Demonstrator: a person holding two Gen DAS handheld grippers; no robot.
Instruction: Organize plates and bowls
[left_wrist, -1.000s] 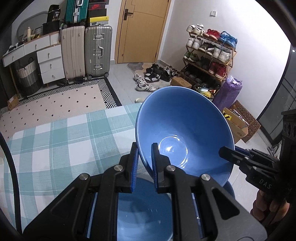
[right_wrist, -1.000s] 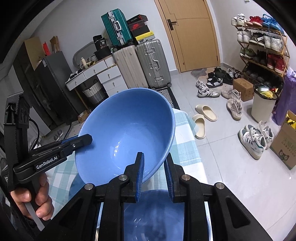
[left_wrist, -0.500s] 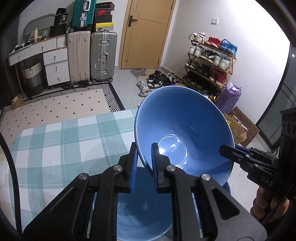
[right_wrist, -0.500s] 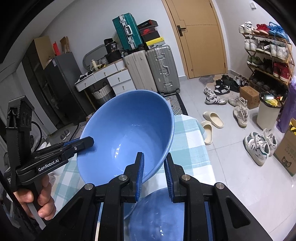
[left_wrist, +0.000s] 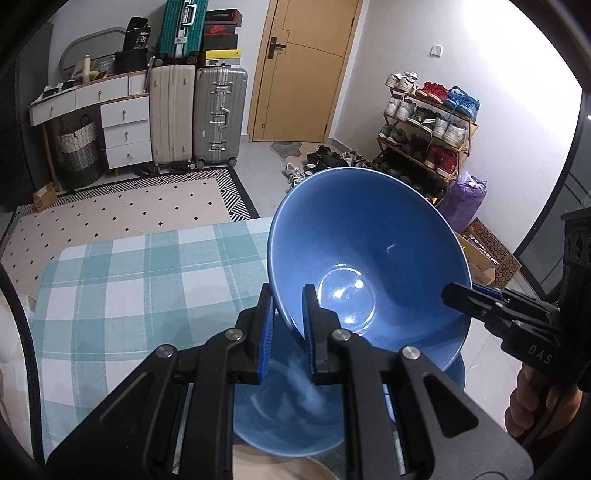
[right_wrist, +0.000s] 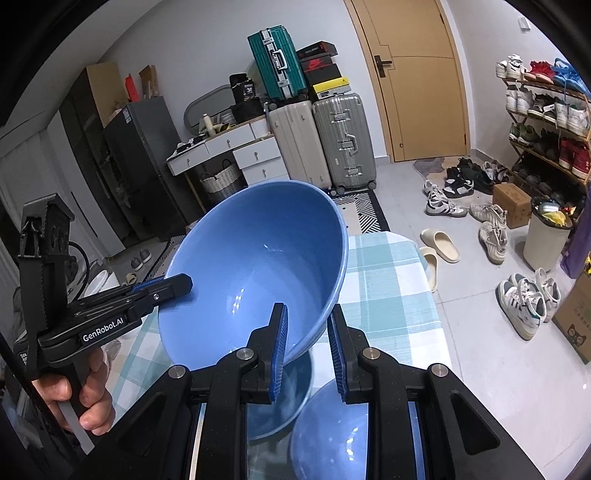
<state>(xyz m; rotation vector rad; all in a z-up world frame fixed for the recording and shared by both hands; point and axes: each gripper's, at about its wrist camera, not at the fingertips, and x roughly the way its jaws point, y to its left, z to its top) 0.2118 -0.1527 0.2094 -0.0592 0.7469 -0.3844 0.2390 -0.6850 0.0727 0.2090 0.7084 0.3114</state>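
Observation:
A large blue bowl (left_wrist: 369, 251) is held in the air between both grippers, tilted, its inside facing the cameras. My left gripper (left_wrist: 287, 328) is shut on its near rim. My right gripper (right_wrist: 306, 345) is shut on the opposite rim of the same bowl (right_wrist: 258, 266). The right gripper shows at the right of the left wrist view (left_wrist: 476, 295); the left gripper shows at the left of the right wrist view (right_wrist: 166, 286). Below the held bowl lies another blue bowl (left_wrist: 291, 417), and in the right wrist view a second blue dish (right_wrist: 332, 432) sits beside it.
The table carries a teal-and-white checked cloth (left_wrist: 129, 288). Its right edge (right_wrist: 428, 295) drops to a tiled floor with shoes and slippers. Suitcases (left_wrist: 218, 114), a white dresser, a shoe rack (left_wrist: 428, 125) and a door stand beyond.
Both grippers have raised the blue bowl higher above the lower bowl and tilted the view up. Both grips are unchanged.

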